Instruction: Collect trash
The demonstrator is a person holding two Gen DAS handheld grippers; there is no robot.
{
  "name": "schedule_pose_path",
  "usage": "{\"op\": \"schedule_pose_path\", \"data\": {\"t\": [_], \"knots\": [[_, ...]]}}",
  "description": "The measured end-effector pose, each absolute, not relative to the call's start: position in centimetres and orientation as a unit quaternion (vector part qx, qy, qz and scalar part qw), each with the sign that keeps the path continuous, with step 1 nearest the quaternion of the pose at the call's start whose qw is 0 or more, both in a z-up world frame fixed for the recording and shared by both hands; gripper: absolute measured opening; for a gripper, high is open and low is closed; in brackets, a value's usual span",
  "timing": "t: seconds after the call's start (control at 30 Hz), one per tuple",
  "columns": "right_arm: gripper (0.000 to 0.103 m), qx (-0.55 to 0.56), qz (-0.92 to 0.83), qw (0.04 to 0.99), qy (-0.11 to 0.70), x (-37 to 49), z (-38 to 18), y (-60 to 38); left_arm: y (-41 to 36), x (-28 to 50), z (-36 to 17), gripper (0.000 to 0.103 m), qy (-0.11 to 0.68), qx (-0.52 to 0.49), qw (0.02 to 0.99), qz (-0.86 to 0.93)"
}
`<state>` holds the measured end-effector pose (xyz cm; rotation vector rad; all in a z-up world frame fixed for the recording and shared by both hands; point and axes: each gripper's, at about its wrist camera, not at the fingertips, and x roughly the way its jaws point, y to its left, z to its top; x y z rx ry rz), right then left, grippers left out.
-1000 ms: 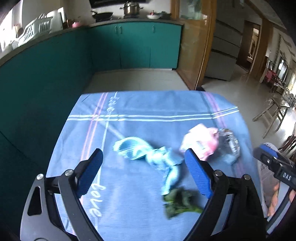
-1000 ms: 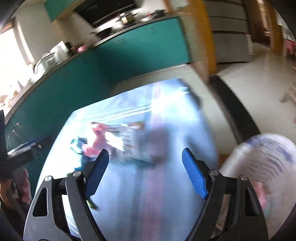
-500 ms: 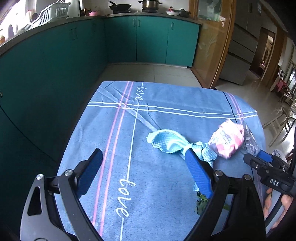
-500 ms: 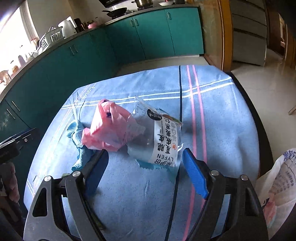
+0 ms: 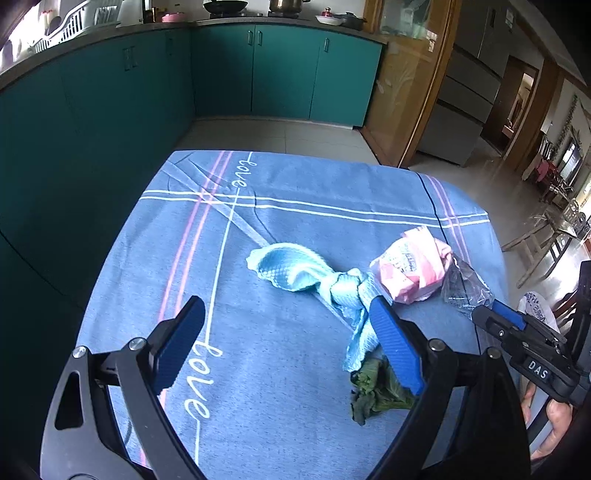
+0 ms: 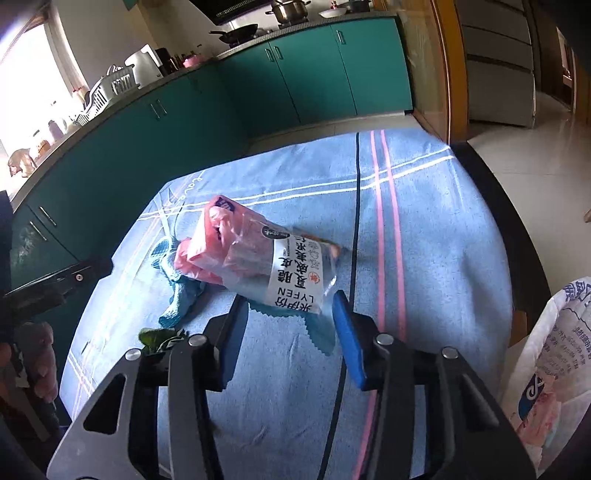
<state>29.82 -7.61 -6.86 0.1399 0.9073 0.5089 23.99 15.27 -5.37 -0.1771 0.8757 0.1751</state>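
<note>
Home kitchen, open to further rooms. Teal-green base cabinets with metal handles (image 5: 255, 38) run in an L under a dark countertop (image 6: 258, 46). On the hob: black frying pan (image 6: 236, 34), steel lidded pot (image 6: 290, 9). White plastic dish rack (image 6: 107, 94) by a bright window. Wooden-framed glass door (image 5: 406, 74). Blue striped cloth-covered table (image 5: 295, 206).

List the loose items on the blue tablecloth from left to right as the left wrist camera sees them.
Light blue knotted cloth → pink plastic bag → clear wrapper. The green leaf scrap lies nearer the camera, below the cloth's tail, so I leave it out of the order.
</note>
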Motion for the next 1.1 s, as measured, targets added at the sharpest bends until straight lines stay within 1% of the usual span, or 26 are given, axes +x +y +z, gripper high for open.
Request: {"op": "schedule_pose_path", "data": {"t": [0.2, 0.37, 0.43, 0.57, 0.97, 1.03, 1.1], "knots": [[0.047, 0.062, 0.258, 0.871, 0.415, 27.4, -6.1, -8.8, 14.8, 24.0, -5.7, 0.09, 0.429, -0.073, 0.897, 0.079], [0.047, 0.051, 0.268, 0.868, 0.415, 26.1, -6.3, -9.7, 15.1, 23.9, -5.8, 0.091, 0.431, -0.077, 0.896, 0.081], [0.047, 0.046, 0.274, 0.866, 0.415, 25.6, -6.3, -10.0, 15.2, 24.0, -5.8, 0.094, 0.431, -0.08, 0.895, 0.083], [0.047, 0.039, 0.277, 0.869, 0.407, 24.7, -5.9, -10.6, 15.6, 24.1, -6.0, 0.094, 0.432, -0.09, 0.893, 0.086], [0.048, 0.029, 0.296, 0.863, 0.409, 23.8, -6.0, -10.6, 16.0, 24.6, -6.2, 0.095, 0.435, -0.105, 0.89, 0.091], [0.051, 0.026, 0.304, 0.86, 0.41, 23.7, -6.1, -10.4, 16.2, 24.7, -6.1, 0.097, 0.435, -0.115, 0.889, 0.09], [0.06, 0.027, 0.309, 0.858, 0.41, 23.6, -6.1, -10.2, 16.4, 24.8, -6.1, 0.097, 0.436, -0.126, 0.887, 0.087]]}}
